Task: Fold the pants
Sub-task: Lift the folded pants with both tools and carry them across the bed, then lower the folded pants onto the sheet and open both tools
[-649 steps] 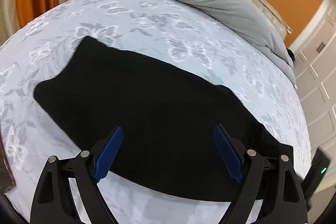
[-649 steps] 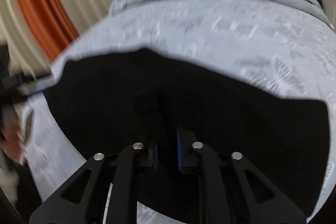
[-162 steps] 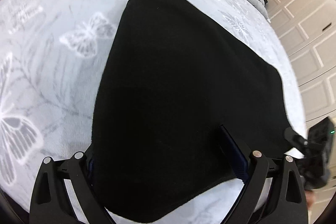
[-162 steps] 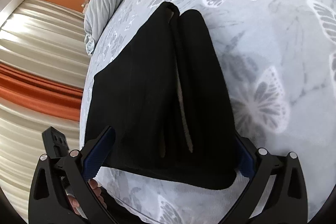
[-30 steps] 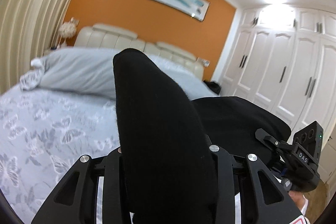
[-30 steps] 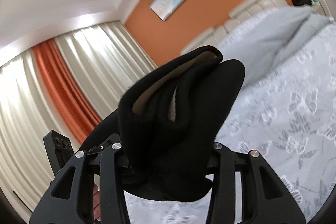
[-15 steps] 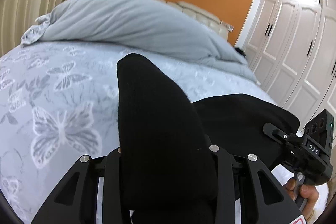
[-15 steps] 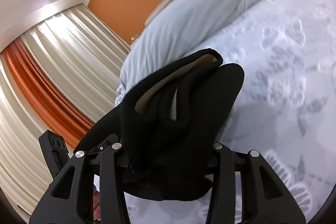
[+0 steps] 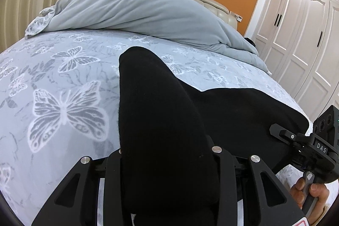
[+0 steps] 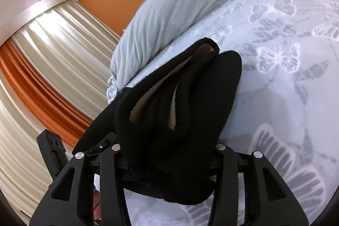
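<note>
Left gripper (image 9: pixel 167 154) clamped on a thick black fold of the pants (image 9: pixel 156 120), filling the centre of the left view and jutting up over the sheet (image 9: pixel 63 82) (butterfly print). More of the pants trailing to the right of the frame, toward the right gripper (image 9: pixel 303 141) at the right edge, held by a hand (image 9: pixel 309 194) at lower right. In the right view, right gripper (image 10: pixel 169 154) closed on a bunched end of the pants (image 10: pixel 190 103), pale lining showing. Grey duvet (image 9: pixel 137 10) across the top.
</note>
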{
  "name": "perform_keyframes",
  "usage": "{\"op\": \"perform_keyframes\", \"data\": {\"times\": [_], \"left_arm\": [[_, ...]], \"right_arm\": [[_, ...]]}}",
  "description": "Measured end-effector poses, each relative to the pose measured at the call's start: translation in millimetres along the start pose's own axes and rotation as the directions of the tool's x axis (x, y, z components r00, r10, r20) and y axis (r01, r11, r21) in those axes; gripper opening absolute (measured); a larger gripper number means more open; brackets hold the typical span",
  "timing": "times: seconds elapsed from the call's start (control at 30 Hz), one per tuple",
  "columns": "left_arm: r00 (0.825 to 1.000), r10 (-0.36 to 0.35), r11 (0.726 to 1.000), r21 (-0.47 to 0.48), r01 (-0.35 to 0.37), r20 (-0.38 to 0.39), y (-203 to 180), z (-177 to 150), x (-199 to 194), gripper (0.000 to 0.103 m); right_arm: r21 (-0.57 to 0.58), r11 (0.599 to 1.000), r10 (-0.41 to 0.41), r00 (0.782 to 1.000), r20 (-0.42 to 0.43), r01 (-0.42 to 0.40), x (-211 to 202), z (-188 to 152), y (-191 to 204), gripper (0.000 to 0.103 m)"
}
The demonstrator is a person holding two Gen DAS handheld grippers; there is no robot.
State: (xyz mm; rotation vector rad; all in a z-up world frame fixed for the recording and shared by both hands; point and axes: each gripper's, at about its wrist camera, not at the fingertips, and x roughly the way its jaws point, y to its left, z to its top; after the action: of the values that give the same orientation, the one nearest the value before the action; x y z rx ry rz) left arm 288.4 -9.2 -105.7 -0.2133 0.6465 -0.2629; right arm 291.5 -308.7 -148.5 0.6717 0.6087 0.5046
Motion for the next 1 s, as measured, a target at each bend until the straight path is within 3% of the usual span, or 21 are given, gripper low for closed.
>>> {"op": "perform_keyframes", "data": {"times": [0.17,0.27,0.33,0.4,0.5,0.53,0.6,0.63,0.7,0.77,0.8,0.87,0.9,0.93,0.97,1.0], "left_arm": [[1.000,-0.004,1.000,0.011,0.004,-0.005,0,3,-7,0.034],[0.996,-0.001,1.000,-0.024,-0.001,-0.090,8,1,4,0.040],[0.987,-0.020,0.997,-0.079,0.008,-0.159,23,-4,12,0.047],[0.979,-0.096,0.983,-0.173,0.064,-0.183,41,-3,3,0.050],[0.976,-0.079,0.980,-0.197,0.038,-0.205,52,5,-22,0.050],[0.981,-0.046,0.982,-0.190,0.010,-0.189,52,12,-37,0.050],[0.994,0.071,0.986,-0.142,-0.083,-0.086,44,30,-67,0.050],[0.994,0.113,0.986,-0.124,-0.112,-0.002,36,45,-83,0.056],[0.992,0.093,0.991,-0.108,-0.084,0.083,19,67,-91,0.070],[0.994,0.090,0.993,-0.081,-0.085,0.064,-2,86,-65,0.077],[0.994,0.104,0.992,-0.067,-0.105,-0.008,-11,92,-33,0.077],[0.980,0.127,0.989,-0.051,-0.136,-0.150,-11,86,24,0.077],[0.955,0.179,0.980,-0.040,-0.193,-0.237,-3,74,62,0.076],[0.933,0.216,0.973,-0.017,-0.230,-0.287,4,63,83,0.074],[0.930,0.241,0.969,0.012,-0.248,-0.277,7,52,94,0.076],[0.940,0.259,0.966,0.037,-0.258,-0.223,4,48,88,0.077]], "right_arm": [[-0.004,1.000,-0.007,1.000,-0.025,0.007,-4,-2,5,0.042],[0.056,0.996,-0.061,0.988,-0.141,0.069,9,-4,-15,0.050],[0.072,0.995,-0.063,0.983,-0.171,0.076,2,-1,-20,0.052],[0.029,0.987,-0.151,0.975,-0.164,0.158,-13,3,-15,0.058],[0.069,0.965,-0.246,0.963,-0.112,0.255,-50,14,-9,0.058],[0.081,0.950,-0.299,0.954,-0.035,0.301,-68,20,-1,0.056],[-0.028,0.959,-0.281,0.959,0.046,0.283,-77,36,31,0.044],[-0.083,0.961,-0.261,0.964,0.051,0.265,-73,41,45,0.041],[-0.244,0.944,-0.224,0.974,0.019,0.222,-40,53,84,0.032],[-0.293,0.932,-0.235,0.971,-0.038,0.214,1,58,91,0.029],[-0.315,0.920,-0.266,0.962,-0.063,0.234,25,60,85,0.029],[-0.355,0.863,-0.415,0.905,-0.089,0.361,67,60,53,0.026],[-0.339,0.845,-0.473,0.874,-0.114,0.414,78,59,26,0.014],[-0.244,0.901,-0.394,0.912,-0.112,0.359,74,63,1,0.014],[-0.174,0.923,-0.363,0.926,-0.103,0.343,63,67,-6,0.004],[-0.108,0.931,-0.359,0.928,-0.099,0.348,53,70,-8,0.003]]}}
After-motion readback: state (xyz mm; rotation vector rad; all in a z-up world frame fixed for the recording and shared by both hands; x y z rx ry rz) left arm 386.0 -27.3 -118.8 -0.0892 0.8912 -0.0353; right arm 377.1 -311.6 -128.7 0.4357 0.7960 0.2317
